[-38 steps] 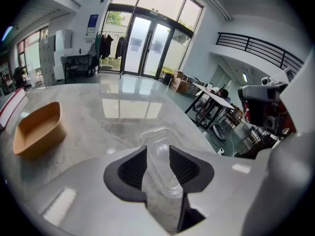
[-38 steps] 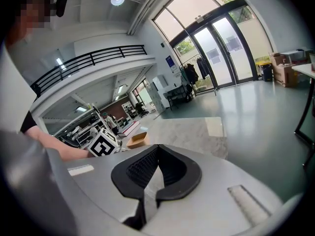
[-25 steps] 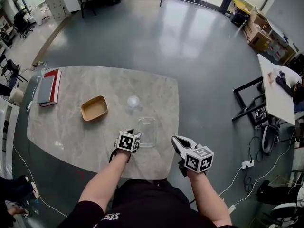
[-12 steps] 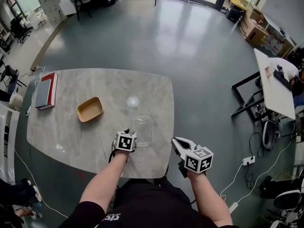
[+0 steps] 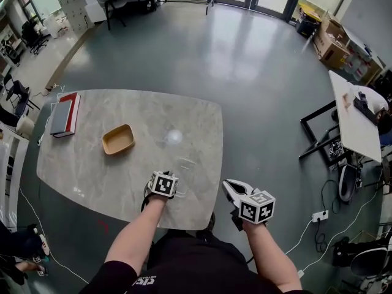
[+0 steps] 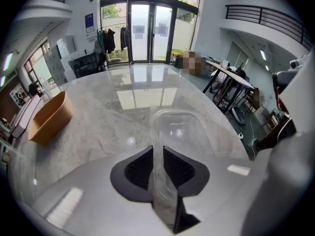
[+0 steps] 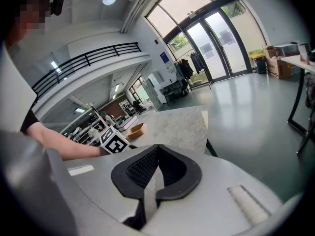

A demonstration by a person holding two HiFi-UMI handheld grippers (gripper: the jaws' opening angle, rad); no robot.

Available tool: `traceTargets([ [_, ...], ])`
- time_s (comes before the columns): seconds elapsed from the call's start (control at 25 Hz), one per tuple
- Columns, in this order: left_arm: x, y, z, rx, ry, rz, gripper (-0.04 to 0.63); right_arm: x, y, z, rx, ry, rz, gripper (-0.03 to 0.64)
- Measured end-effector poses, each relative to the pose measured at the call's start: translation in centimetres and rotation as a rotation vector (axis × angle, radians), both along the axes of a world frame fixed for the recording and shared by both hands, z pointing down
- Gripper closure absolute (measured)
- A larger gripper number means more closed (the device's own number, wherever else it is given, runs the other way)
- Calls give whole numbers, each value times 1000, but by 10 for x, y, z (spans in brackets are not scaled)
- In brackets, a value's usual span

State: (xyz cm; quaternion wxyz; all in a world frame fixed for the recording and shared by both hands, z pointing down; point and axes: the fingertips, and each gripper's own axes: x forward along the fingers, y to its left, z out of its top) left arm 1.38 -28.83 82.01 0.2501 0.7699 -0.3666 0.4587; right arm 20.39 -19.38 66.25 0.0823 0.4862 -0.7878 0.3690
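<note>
Left hand-held gripper (image 6: 158,150) is clamping the near rim of a clear rectangular plastic container (image 6: 179,129), positioned near the grey marble surface's (image 5: 92,158) front edge. Right hand-held gripper (image 7: 155,166) is hanging closed, empty, beyond that edge. Risk: the thin wall buckling and slipping free.

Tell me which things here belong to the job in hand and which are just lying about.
In hand:
- clear container, its rim clamped in the left gripper
- right gripper, shut on nothing, held beside the table

Lying about, untouched on the table:
- tan tray
- stacked books
- small clear round thing
</note>
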Motion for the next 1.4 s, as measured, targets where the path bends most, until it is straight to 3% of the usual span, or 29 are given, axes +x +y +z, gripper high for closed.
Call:
traceTargets([
  [0.4,-5,4,-38,64,83,-118,531,-4,-2,-16,50,-8,-101,603],
  [1.04,-49,-14,-182,327,201,-186,531,-44,-54,-82,214,-51,-154,603],
  [1.4,-104,-38,-254,463,248,-189,531,-87,-95,-147,359,-34,-151,603],
])
